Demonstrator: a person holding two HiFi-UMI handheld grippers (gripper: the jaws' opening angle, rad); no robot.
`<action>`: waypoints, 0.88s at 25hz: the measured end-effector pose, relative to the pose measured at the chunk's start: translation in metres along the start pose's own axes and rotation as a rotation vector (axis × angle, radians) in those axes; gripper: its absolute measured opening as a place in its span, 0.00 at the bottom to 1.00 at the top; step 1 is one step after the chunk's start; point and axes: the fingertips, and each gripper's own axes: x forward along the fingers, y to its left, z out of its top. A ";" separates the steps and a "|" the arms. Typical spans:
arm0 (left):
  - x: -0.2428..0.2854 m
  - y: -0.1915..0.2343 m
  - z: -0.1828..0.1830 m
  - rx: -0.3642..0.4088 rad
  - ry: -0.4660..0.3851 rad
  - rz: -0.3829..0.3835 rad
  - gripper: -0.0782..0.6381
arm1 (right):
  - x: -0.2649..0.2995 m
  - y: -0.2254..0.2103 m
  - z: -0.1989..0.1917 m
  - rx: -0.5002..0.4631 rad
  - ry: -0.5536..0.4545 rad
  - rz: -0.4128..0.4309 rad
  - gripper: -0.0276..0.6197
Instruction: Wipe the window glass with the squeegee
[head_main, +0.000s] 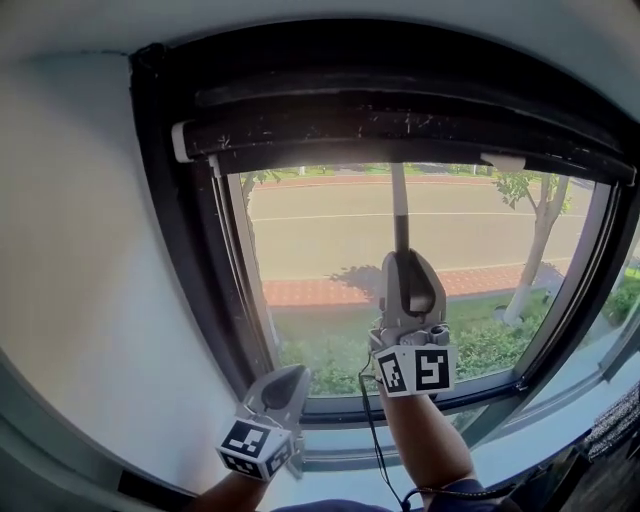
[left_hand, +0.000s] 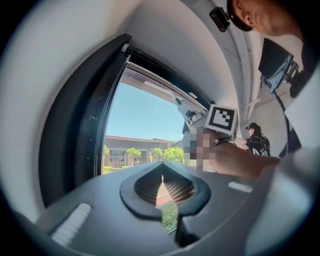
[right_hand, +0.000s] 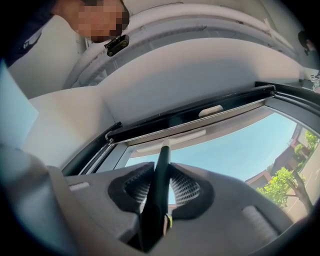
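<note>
The squeegee has a dark handle (head_main: 400, 215) that runs straight up the window glass (head_main: 320, 240). Its pale blade (right_hand: 172, 141) lies across the top of the pane, just under the rolled blind. My right gripper (head_main: 402, 258) is shut on the handle (right_hand: 160, 190) in front of the middle of the glass. My left gripper (head_main: 293, 375) hangs lower left, by the window's bottom left corner, apart from the squeegee. Its pads (left_hand: 150, 187) are closed together with nothing between them.
A dark window frame (head_main: 165, 220) surrounds the pane, with a roller blind (head_main: 400, 135) along the top. A white wall (head_main: 80, 260) lies to the left and a pale sill (head_main: 520, 450) runs below. A black cable (head_main: 372, 430) hangs from the right gripper. Another person (left_hand: 256, 140) stands further along the room.
</note>
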 end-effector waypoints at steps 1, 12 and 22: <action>-0.001 0.000 0.000 -0.005 -0.005 0.000 0.12 | -0.002 0.001 -0.001 0.002 0.004 -0.002 0.20; -0.014 -0.004 -0.015 -0.009 0.027 -0.030 0.12 | -0.026 0.006 -0.010 0.019 0.061 -0.031 0.20; -0.027 -0.021 -0.029 -0.004 0.092 -0.058 0.12 | -0.055 0.009 -0.022 0.037 0.118 -0.057 0.20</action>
